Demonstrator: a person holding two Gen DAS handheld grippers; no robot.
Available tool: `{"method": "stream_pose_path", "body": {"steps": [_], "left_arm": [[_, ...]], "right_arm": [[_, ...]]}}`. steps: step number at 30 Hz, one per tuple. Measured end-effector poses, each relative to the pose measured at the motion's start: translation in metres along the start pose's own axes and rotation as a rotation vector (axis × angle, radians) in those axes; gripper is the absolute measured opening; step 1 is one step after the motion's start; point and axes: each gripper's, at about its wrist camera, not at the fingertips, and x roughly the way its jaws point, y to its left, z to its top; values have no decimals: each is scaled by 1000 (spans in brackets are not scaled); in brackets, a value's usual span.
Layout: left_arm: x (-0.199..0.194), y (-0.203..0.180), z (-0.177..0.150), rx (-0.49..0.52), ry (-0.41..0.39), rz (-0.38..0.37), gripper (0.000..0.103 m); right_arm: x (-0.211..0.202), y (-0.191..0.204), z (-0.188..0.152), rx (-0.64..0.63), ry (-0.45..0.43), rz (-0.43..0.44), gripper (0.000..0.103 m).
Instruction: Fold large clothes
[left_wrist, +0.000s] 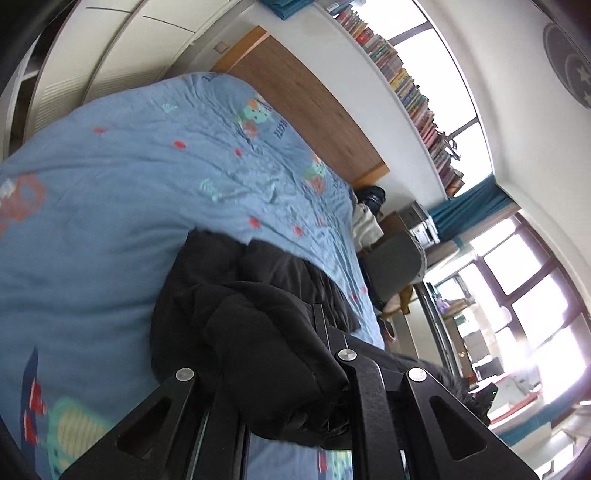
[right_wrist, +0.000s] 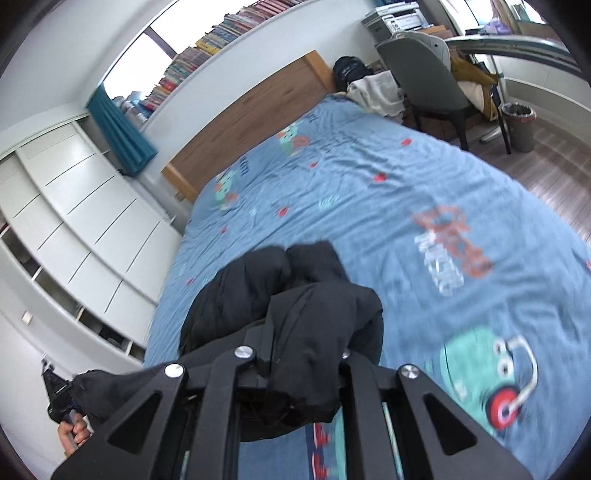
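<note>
Left wrist view shows the left gripper (left_wrist: 291, 350) clamped on a bunched black garment (left_wrist: 258, 314) above the blue bedspread (left_wrist: 110, 206), while the right gripper (right_wrist: 306, 354) likewise grips the garment (right_wrist: 295, 295) over the bedspread (right_wrist: 406, 184).

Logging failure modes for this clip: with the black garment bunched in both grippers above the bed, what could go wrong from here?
The black garment is bunched thickly over the right gripper and left gripper, so a layer may slip out. The fabric hides both sets of fingers, making regrasps blind. Laid on the blue bedspread like this, it could land crumpled.
</note>
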Motion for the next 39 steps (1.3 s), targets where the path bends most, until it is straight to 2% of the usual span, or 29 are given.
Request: {"method": "stream_pose_path", "body": {"steps": [7, 14, 16, 20, 24, 29, 34, 37, 39], "left_arm": [[81, 19, 62, -18, 9, 80, 10], [162, 61, 101, -58, 39, 163, 10], [184, 71, 105, -67, 48, 182, 11], [232, 89, 104, -33, 83, 275, 14], [270, 106, 97, -19, 103, 298, 14], [288, 115, 96, -28, 115, 304, 14], [275, 109, 103, -50, 112, 285, 17], [260, 110, 114, -118, 88, 237, 23], [253, 107, 121, -157, 83, 228, 26]], "right_arm": [[101, 6, 59, 60, -7, -78, 10], [204, -6, 92, 95, 26, -152, 10], [233, -10, 94, 93, 42, -182, 10], [286, -24, 89, 95, 82, -229, 10], [325, -38, 79, 92, 112, -246, 11], [349, -48, 73, 102, 126, -243, 12], [344, -53, 78, 132, 113, -215, 14], [330, -52, 87, 147, 91, -183, 21], [321, -50, 94, 164, 82, -165, 30]]}}
